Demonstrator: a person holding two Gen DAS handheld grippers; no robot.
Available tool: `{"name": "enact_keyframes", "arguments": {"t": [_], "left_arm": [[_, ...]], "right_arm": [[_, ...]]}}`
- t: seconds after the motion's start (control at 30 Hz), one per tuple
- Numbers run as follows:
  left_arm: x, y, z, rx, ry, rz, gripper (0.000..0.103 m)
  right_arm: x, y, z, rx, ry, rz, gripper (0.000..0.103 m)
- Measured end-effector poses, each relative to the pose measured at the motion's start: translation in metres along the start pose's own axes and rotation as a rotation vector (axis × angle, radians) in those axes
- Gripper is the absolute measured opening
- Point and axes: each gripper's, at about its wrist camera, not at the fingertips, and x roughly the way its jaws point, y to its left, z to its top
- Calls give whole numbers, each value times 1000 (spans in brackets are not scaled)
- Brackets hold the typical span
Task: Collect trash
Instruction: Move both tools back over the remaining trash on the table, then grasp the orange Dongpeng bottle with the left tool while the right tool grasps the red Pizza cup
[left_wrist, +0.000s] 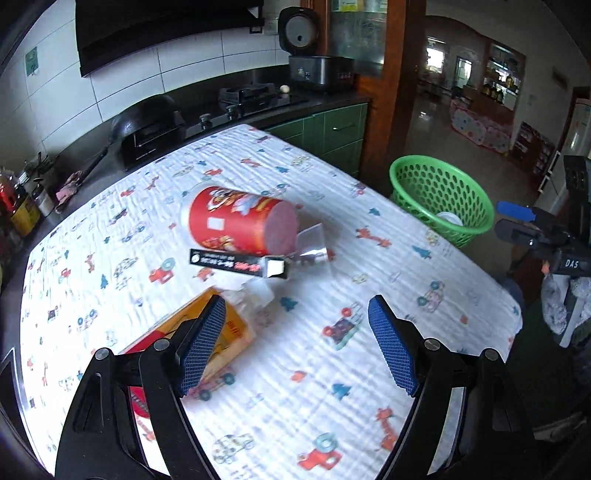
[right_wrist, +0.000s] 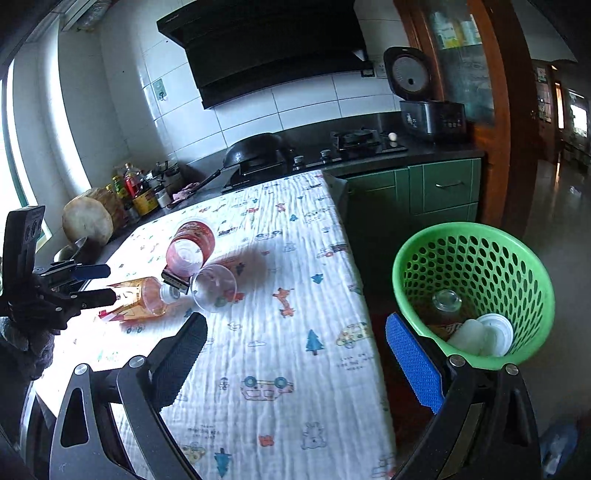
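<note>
Green basket (right_wrist: 472, 291) stands on floor just beside table (left_wrist: 369, 229) edge, easy for dropping; already holds cups.

Red snack can (left_wrist: 240, 221), black box (left_wrist: 236, 264), clear cup (right_wrist: 214, 288), orange packet (left_wrist: 229, 332) lie on table, away from basket.

Left gripper (left_wrist: 295, 343) spread, empty, above packet. Right gripper (right_wrist: 295, 362) spread, empty, near basket.

The letters "DAS" stand in white on the black body of the right tongs (left_wrist: 570, 263) (seen from the left wrist view); the black box (left_wrist: 236, 263) on the counter carries white and red print, too blurred to read.
</note>
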Motion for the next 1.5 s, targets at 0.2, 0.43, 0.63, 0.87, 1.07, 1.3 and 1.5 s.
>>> {"name": "enact_keyframes", "arguments": {"t": [0.2, 0.43, 0.63, 0.87, 1.07, 1.3, 1.5], "left_arm": [[-1, 37, -16, 53, 39, 38, 82], [25, 56, -25, 212, 141, 47, 82], [38, 62, -17, 306, 177, 12, 82], [52, 72, -13, 316, 194, -71, 82], [69, 75, -16, 326, 225, -121, 82], [76, 79, -17, 332, 242, -148, 82], [80, 78, -17, 349, 257, -159, 82]], "right_arm": [[16, 36, 8, -50, 29, 23, 94], [42, 69, 22, -100, 85, 50, 94], [71, 89, 39, -136, 145, 95, 94], [114, 110, 67, -173, 213, 146, 94], [151, 119, 91, -157, 277, 205, 94], [198, 132, 112, -139, 369, 264, 94], [237, 139, 119, -106, 459, 302, 94]]}}
